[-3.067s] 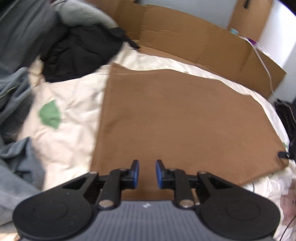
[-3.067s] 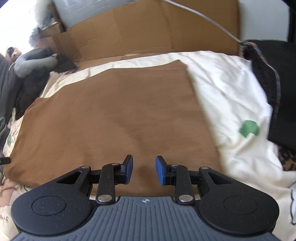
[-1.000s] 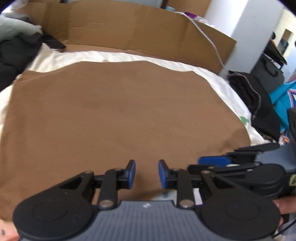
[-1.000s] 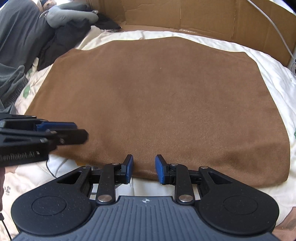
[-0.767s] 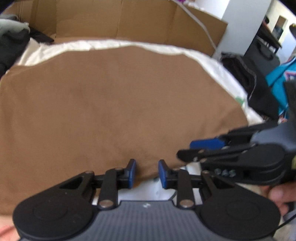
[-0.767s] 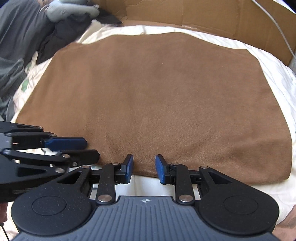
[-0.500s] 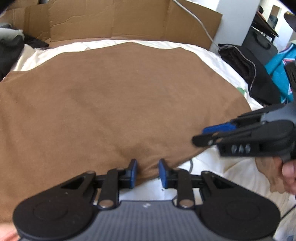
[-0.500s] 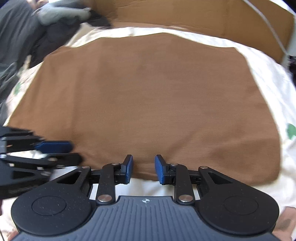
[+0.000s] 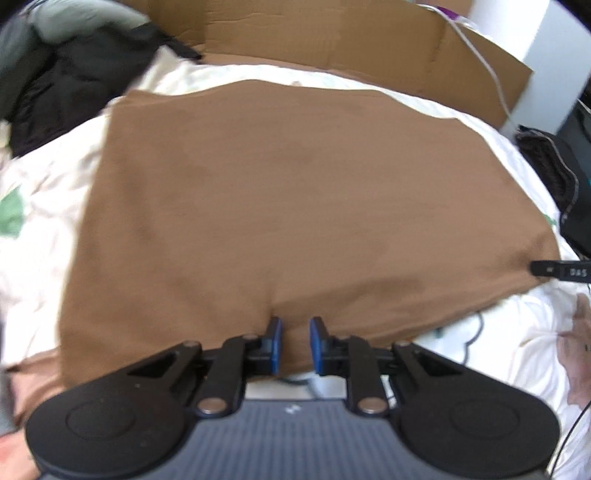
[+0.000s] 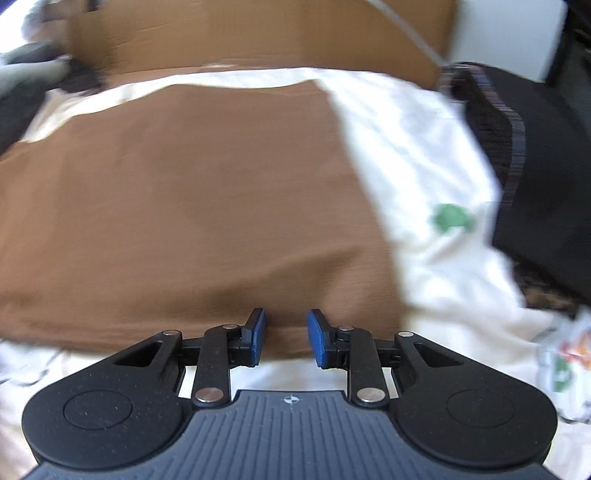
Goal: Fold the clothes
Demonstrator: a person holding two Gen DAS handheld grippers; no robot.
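Since half a second ago, the two grippers have drawn apart along the near hem of the brown cloth [image 9: 295, 192], so each camera now sees little or nothing of the other tool. The cloth lies spread flat on a cream bedsheet [image 10: 417, 155], with a cardboard wall [image 9: 332, 33] behind it and dark clothing piled at both sides.

The left gripper [image 9: 294, 341] sits at the near edge, towards the cloth's left half. Its blue fingers are parted, with the hem lying between or just under them; nothing is pinched yet. The right gripper [image 10: 282, 338] sits at the near edge close to the right corner, its fingers likewise parted above the hem. In the left view, a dark tip of the right gripper touches that corner.

This looks like the grasping step before a first fold. The next move likely calls for both grippers to close on the hem, then lift and carry it towards the far edge together.
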